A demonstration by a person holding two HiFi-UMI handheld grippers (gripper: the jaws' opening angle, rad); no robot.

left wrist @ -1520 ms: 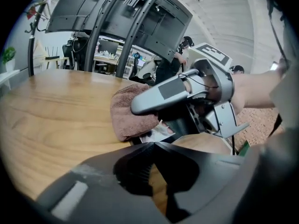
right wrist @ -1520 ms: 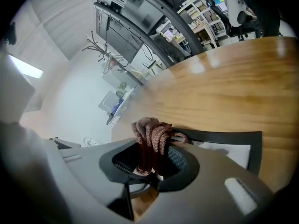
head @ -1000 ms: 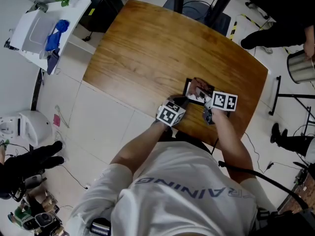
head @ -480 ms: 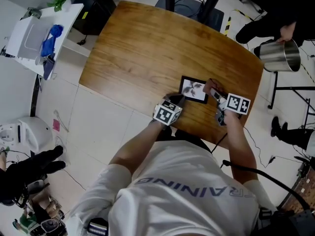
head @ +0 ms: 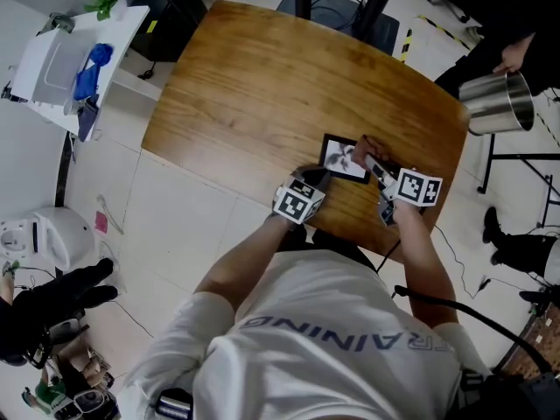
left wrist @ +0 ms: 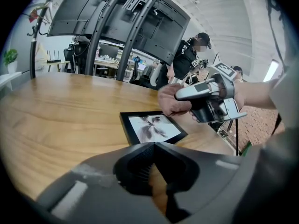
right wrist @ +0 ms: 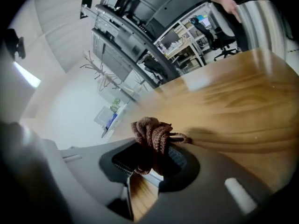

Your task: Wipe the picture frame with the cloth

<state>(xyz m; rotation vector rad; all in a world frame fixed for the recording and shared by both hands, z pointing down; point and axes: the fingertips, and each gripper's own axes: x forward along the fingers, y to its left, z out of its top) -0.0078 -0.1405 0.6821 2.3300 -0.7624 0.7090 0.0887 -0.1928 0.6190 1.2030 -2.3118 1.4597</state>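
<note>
A black picture frame (head: 343, 158) with a grey-and-white print lies flat on the wooden table (head: 262, 86) near its front edge. In the left gripper view the picture frame (left wrist: 152, 127) lies just beyond my jaws. My left gripper (head: 315, 179) is shut with nothing between its jaws, its tip at the frame's near left corner; the left gripper (left wrist: 153, 146) shows only wood in the gap below. My right gripper (head: 378, 166) is shut on a bunched brown cloth (head: 369, 147) at the frame's right end. The cloth (right wrist: 152, 136) fills the right gripper (right wrist: 156, 149).
A person at the far right holds a steel pot (head: 497, 103) just past the table's edge. A white stand (head: 61, 55) with a blue item is at the far left. Dark monitor stands (left wrist: 121, 22) rise beyond the table.
My right gripper slid with the cloth off the frame's middle toward the right, then came back a little to the frame's right end. The left gripper stayed put. The steel pot came closer.
</note>
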